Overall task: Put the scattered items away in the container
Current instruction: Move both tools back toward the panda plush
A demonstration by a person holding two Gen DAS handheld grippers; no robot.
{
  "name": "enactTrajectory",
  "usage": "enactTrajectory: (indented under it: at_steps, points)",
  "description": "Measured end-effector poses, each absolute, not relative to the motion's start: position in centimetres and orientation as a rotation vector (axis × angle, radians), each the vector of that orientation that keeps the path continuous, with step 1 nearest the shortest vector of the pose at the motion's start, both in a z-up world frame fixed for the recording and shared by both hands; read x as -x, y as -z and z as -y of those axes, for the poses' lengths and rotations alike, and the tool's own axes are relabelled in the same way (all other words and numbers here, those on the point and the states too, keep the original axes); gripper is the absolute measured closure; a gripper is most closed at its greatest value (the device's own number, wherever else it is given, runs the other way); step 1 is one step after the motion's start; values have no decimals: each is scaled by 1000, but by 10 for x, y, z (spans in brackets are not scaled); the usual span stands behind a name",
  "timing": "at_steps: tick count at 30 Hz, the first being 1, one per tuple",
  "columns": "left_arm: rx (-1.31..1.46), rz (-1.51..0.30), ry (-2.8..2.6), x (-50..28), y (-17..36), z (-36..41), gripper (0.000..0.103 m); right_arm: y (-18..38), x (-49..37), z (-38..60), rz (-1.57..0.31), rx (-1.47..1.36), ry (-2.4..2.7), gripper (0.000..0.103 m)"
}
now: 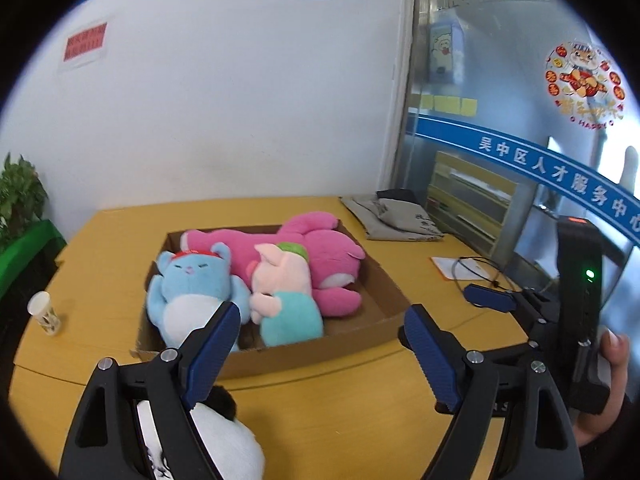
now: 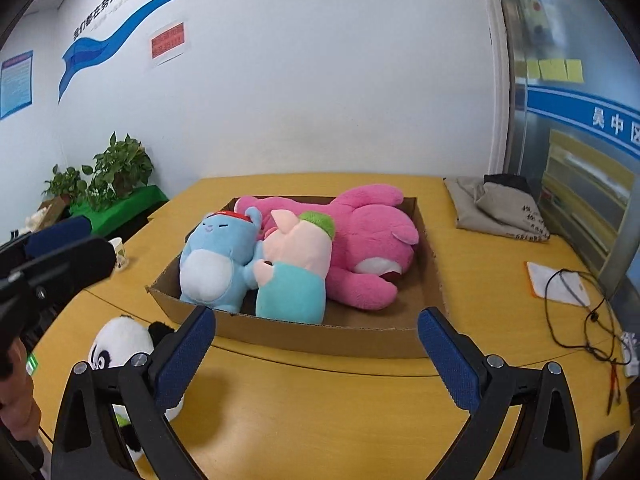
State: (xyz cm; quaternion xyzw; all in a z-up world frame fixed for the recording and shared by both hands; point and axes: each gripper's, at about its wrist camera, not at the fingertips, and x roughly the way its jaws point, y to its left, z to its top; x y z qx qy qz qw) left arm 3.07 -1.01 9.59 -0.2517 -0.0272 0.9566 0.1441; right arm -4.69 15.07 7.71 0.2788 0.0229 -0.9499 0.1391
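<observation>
A shallow cardboard box (image 1: 384, 320) (image 2: 424, 264) sits on the yellow table and holds a blue plush (image 1: 192, 292) (image 2: 218, 260), a pink pig plush in teal (image 1: 286, 296) (image 2: 294, 276) and a big pink bear (image 1: 320, 256) (image 2: 368, 236). A panda plush (image 2: 120, 348) (image 1: 224, 440) lies on the table in front of the box's near left corner. My left gripper (image 1: 324, 356) is open, above the panda. My right gripper (image 2: 316, 352) is open and empty, in front of the box; it also shows in the left wrist view (image 1: 492, 296).
A paper cup (image 1: 44, 312) (image 2: 118, 252) stands left of the box. Folded grey cloth (image 1: 396, 216) (image 2: 496, 208) lies at the back right. A white pad with a black cable (image 2: 560, 280) lies at the right. Potted plants (image 2: 104, 176) stand beyond the table's left edge.
</observation>
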Motion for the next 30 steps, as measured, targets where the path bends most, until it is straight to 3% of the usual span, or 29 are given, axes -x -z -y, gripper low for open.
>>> enactTrajectory:
  at_steps: [16, 30]
  points:
    - [762, 16, -2801, -36, -86, 4, 19, -86, 37, -162, -88, -884, 2811, 0]
    - [815, 70, -2808, -23, -78, 12, 19, -80, 43, -164, -97, -917, 2824, 0]
